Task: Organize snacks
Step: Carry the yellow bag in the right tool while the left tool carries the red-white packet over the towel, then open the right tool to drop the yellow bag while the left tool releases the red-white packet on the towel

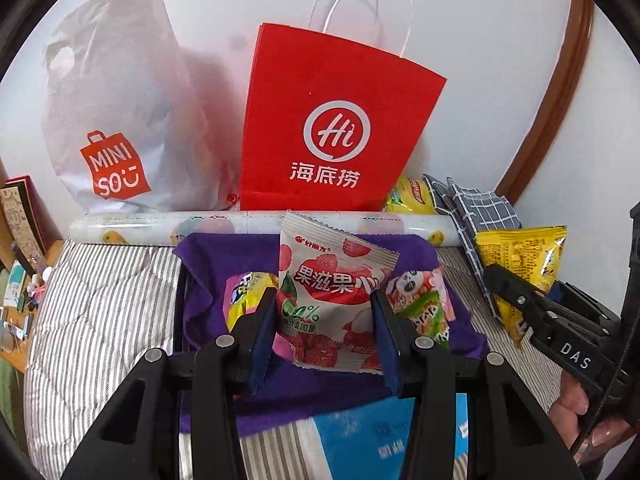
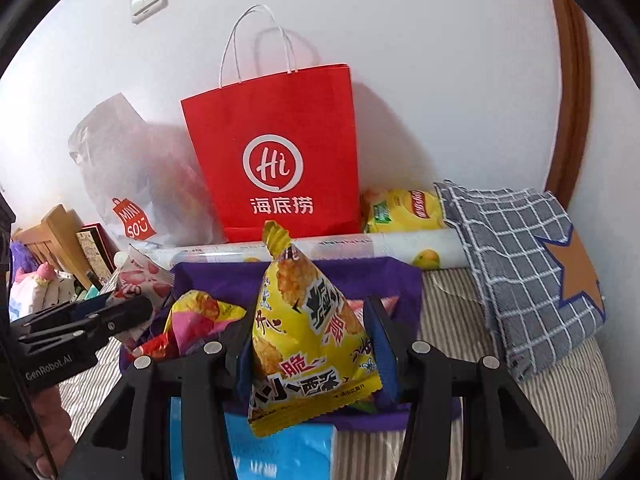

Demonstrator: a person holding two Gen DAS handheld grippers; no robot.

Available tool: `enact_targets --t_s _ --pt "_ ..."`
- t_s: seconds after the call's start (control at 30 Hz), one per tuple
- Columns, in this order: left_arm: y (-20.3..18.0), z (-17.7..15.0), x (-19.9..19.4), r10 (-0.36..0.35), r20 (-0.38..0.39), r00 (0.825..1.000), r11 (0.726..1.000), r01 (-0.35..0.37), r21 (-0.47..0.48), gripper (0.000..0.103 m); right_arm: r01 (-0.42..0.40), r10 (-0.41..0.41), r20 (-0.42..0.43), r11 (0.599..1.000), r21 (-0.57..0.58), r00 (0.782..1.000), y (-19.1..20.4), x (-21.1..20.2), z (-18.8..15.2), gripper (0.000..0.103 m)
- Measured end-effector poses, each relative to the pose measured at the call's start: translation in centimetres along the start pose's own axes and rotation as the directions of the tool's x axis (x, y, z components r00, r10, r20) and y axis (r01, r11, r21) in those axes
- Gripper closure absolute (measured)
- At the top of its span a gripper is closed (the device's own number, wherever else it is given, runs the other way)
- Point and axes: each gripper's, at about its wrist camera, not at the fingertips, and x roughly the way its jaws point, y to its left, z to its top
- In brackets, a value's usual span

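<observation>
My left gripper point(image 1: 325, 307) is shut on a white and red strawberry snack packet point(image 1: 332, 296), held upright above a purple fabric bin point(image 1: 200, 276). My right gripper point(image 2: 310, 326) is shut on a yellow pyramid-shaped crisp packet point(image 2: 310, 332), also above the purple bin point(image 2: 404, 280). Inside the bin lie a yellow and pink packet point(image 1: 244, 292) and a panda-print packet point(image 1: 420, 300). In the left wrist view the right gripper point(image 1: 508, 292) shows at the right with the yellow packet point(image 1: 520, 260). In the right wrist view the left gripper point(image 2: 132, 312) shows at the left with the strawberry packet point(image 2: 140, 280).
A red paper bag point(image 1: 336, 120) and a white Miniso plastic bag point(image 1: 116, 120) lean on the wall behind a rolled printed sheet point(image 1: 256, 224). A yellow tea pack point(image 2: 404, 208) and a checked cloth bag point(image 2: 520, 272) lie at the right. A blue packet point(image 1: 360, 428) rests on the striped bedding point(image 1: 100, 320).
</observation>
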Motion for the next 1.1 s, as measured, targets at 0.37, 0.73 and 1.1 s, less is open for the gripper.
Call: enact_targets --t_s 0.37,0.73,1.1 --pt "2.8 -1.2 3.7 -0.002 -0.066 0.998 0.998 -0.002 -0.057 0.058 -0.036 0.039 -0.138 0.999 0.023 0.99 -1.1 6.3 -2.7 0.056" --pt "1.8 -2.0 5.7 -0.024 -0.116 0.993 0.999 0.019 -0.047 0.057 -0.071 0.079 -0.148 0.996 0.053 0.986 -1.8 7.2 -3.4 0.055" --pt "1.5 -2.4 6.3 -0.016 -0.116 0.993 0.999 0.011 -0.04 0.056 -0.088 0.091 -0.144 0.996 0.024 0.985 -1.2 6.7 -3.5 0.041"
